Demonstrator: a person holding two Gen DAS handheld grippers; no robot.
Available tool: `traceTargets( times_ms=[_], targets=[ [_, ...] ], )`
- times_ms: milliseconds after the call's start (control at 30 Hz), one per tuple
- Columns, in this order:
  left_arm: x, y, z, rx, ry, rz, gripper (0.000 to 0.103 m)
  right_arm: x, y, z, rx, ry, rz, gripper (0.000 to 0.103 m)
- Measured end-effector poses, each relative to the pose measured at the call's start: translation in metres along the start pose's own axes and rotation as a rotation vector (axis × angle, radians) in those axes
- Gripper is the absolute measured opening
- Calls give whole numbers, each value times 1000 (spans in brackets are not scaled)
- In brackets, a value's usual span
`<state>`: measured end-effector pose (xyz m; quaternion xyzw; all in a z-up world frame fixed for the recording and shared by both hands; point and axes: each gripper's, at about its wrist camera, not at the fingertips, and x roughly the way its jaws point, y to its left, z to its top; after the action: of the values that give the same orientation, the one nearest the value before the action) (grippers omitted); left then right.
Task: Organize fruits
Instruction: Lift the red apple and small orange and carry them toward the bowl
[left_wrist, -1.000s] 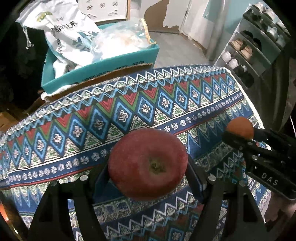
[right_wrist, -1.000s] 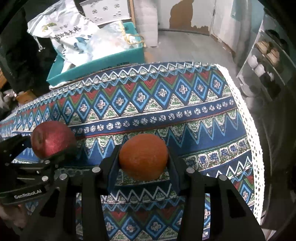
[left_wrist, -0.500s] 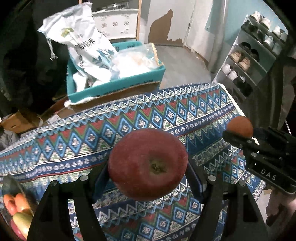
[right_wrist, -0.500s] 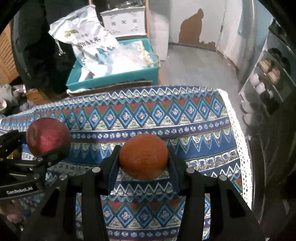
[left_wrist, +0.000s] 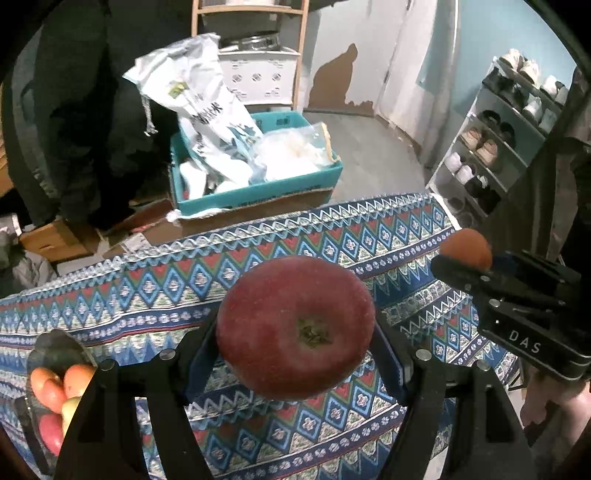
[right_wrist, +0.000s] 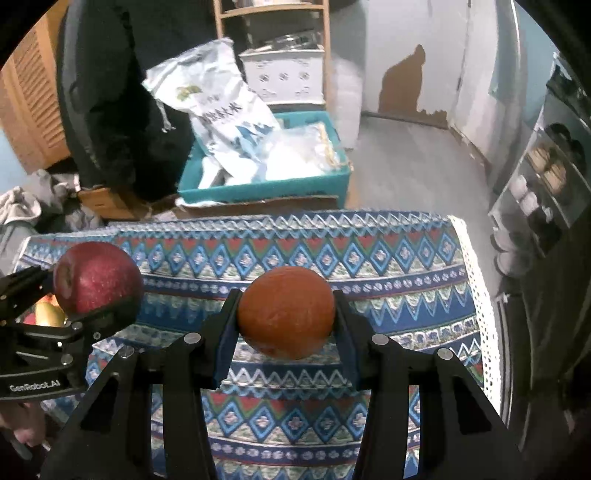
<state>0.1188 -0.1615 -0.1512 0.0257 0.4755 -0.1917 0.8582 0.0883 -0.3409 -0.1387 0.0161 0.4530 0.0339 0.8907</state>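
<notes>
My left gripper (left_wrist: 295, 328) is shut on a red apple (left_wrist: 295, 326) and holds it well above the patterned tablecloth (left_wrist: 155, 295). The apple also shows at the left of the right wrist view (right_wrist: 98, 282). My right gripper (right_wrist: 286, 314) is shut on an orange (right_wrist: 286, 312), also held above the cloth; the orange shows at the right of the left wrist view (left_wrist: 466, 248). A dark bowl (left_wrist: 55, 350) at the table's left holds several fruits (left_wrist: 55, 387); a few of them peek out behind the left gripper in the right wrist view (right_wrist: 48, 314).
Beyond the table's far edge a teal box (left_wrist: 255, 192) holds white bags (left_wrist: 207, 107). A shoe rack (left_wrist: 498, 147) stands at the right. A dark hanging coat (right_wrist: 110, 92) and a white shelf unit (right_wrist: 288, 74) are behind. The table's right edge (right_wrist: 480, 295) drops off.
Both grippers have risen and drawn back with their fruits, so more of the room shows. The fruit bowl has come into view at the lower left.
</notes>
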Motion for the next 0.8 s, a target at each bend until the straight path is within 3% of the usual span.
traceTargets(
  times_ms=[800],
  targets=[
    [-86,109,-44,-132,-66,121,76,-25,120,17,-161,-47,150,47]
  ],
)
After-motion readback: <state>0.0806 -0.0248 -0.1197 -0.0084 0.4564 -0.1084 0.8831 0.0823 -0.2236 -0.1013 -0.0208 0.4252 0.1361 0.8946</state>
